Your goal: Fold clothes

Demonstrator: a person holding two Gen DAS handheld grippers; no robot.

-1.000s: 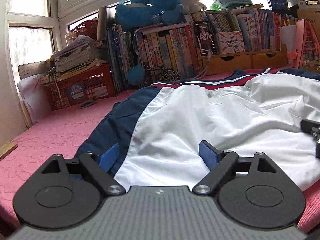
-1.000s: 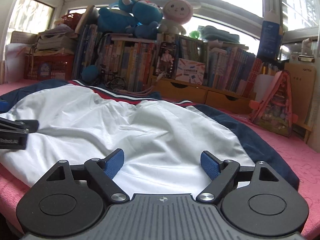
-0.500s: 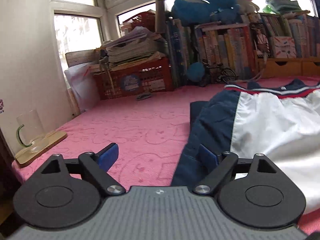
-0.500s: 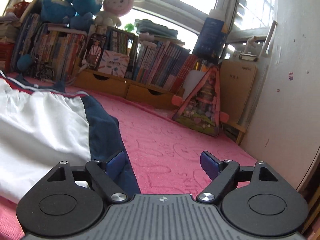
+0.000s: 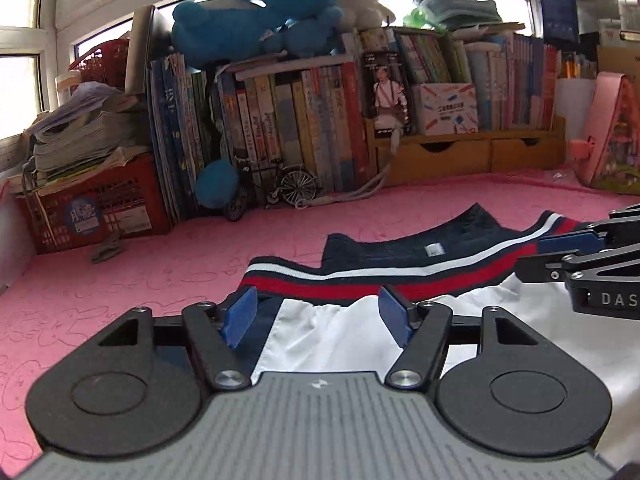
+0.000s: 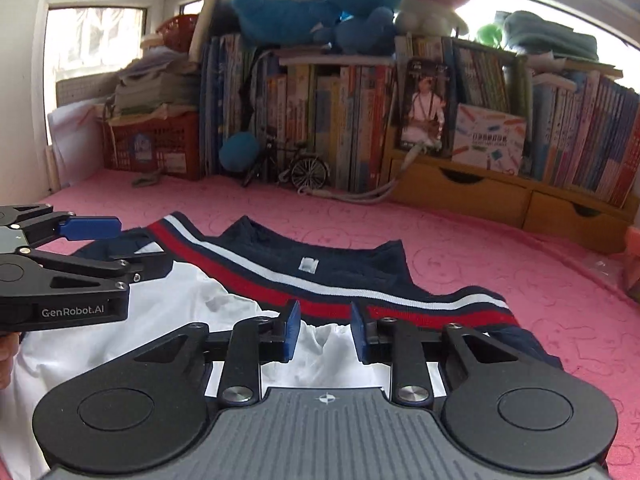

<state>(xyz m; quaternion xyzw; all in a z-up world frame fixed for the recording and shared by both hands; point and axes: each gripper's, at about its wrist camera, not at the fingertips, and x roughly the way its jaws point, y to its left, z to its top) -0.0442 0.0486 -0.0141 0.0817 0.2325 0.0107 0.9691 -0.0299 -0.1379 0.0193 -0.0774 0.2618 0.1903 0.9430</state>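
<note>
Left wrist view shows the left gripper in the lower middle of the frame with its blue pads spread wide, nothing between them, poised over the near left part of a white, navy and red jacket spread on the pink mat. In the right wrist view the right gripper sits lower centre, its pads drawn closer together but with a clear gap, white cloth showing in it; no grip is made. Both tools hover side by side at the striped ribbed band, which runs across the frame from left to right, so the garment's long axis seems to lie crosswise to the grippers, the navy collar with its small label pointing away toward the row of books at the top. My judgement is that a grasp along this striped edge is being set up for a fold; it calls for lowering both sets of pads onto the band and closing evenly, so the cloth lifts without bunching. How many folds the jacket already carries cannot be told.
</note>
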